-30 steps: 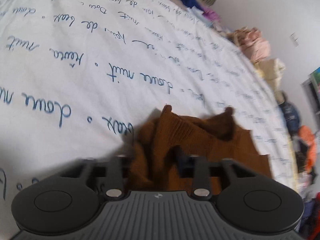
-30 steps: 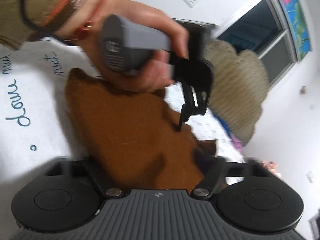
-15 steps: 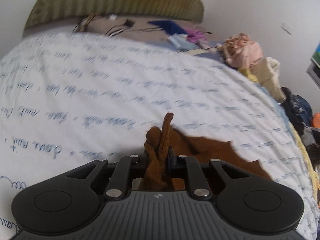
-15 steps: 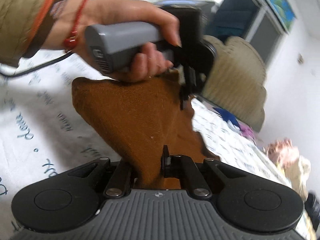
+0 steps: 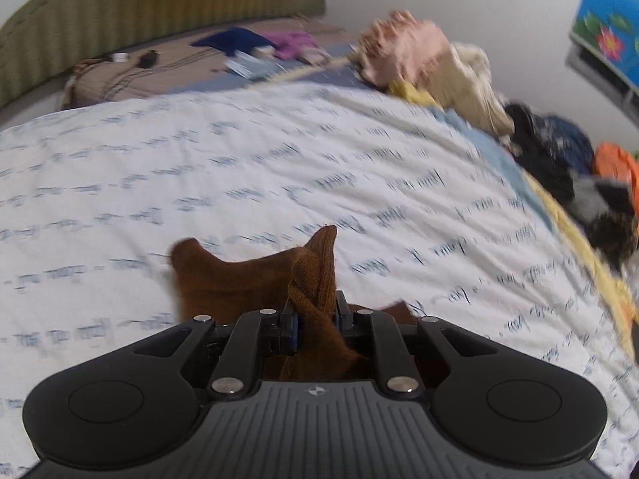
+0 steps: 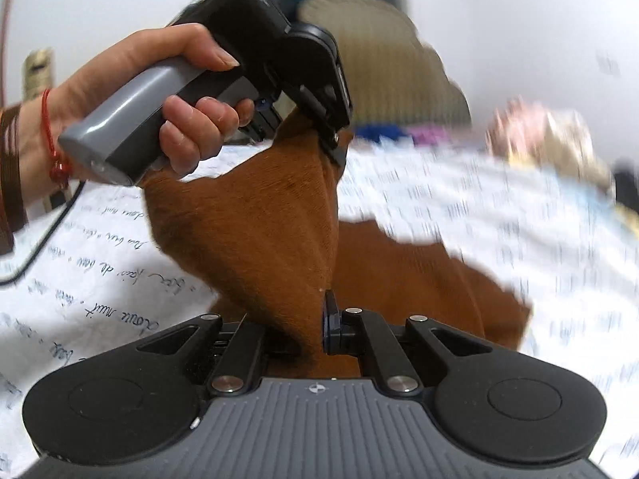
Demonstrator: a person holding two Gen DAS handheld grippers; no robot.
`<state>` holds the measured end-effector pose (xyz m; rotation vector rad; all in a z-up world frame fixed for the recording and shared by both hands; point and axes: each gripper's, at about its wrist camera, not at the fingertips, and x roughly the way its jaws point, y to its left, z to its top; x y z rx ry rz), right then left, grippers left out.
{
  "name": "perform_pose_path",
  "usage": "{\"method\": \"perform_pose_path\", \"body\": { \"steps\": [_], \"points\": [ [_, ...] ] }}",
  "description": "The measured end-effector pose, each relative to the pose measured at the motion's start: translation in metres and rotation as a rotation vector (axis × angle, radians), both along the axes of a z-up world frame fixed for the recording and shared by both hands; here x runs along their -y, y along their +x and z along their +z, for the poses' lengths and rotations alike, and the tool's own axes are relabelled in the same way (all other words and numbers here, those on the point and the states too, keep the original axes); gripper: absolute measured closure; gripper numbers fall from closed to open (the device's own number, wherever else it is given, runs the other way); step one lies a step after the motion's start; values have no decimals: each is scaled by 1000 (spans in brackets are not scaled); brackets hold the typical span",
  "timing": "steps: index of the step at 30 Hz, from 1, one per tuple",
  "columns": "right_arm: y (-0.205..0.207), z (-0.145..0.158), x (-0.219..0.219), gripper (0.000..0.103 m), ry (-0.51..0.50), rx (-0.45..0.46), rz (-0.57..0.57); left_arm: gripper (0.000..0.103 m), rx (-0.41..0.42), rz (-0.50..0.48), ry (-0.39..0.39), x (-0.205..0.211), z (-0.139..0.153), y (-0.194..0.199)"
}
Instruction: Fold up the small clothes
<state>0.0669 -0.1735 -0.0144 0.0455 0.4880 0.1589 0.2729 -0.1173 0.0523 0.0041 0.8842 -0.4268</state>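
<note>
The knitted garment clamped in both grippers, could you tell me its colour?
The knitted garment is plain rust brown, clearest in the right wrist view.

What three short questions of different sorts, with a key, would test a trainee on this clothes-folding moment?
1. True or false: the left claw is open.
2. What colour is the garment that both claws grip? A) brown B) pink C) blue
3. Fill in: the garment's lower part lies on a white ____ printed with handwriting.

Key: 1 false: it pinches a bunched corner; the right claw also clamps cloth. 2 A. 3 sheet.
</note>
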Motion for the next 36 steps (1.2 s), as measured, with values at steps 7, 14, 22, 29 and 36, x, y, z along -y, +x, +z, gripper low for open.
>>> {"method": "perform_pose_path", "body": {
  "steps": [7,14,22,29,36],
  "points": [
    [-22,-36,35,94,209,-122,-38,86,-32,-70,63,68,-42,-3],
    [-24,-43,48,72,294,-165,-16,38,-55,-14,-90,55,-31,5],
    [-34,-38,75,35,473,-182,27,16,197,51,38,2,2,-34],
    [-28,-52,125,67,787,-214,-53,16,309,28,208,-45,-34,-114],
    [-36,-65,114,91,873,-296,-32,16,291,-1,218,-69,-63,-165]
  ]
}}
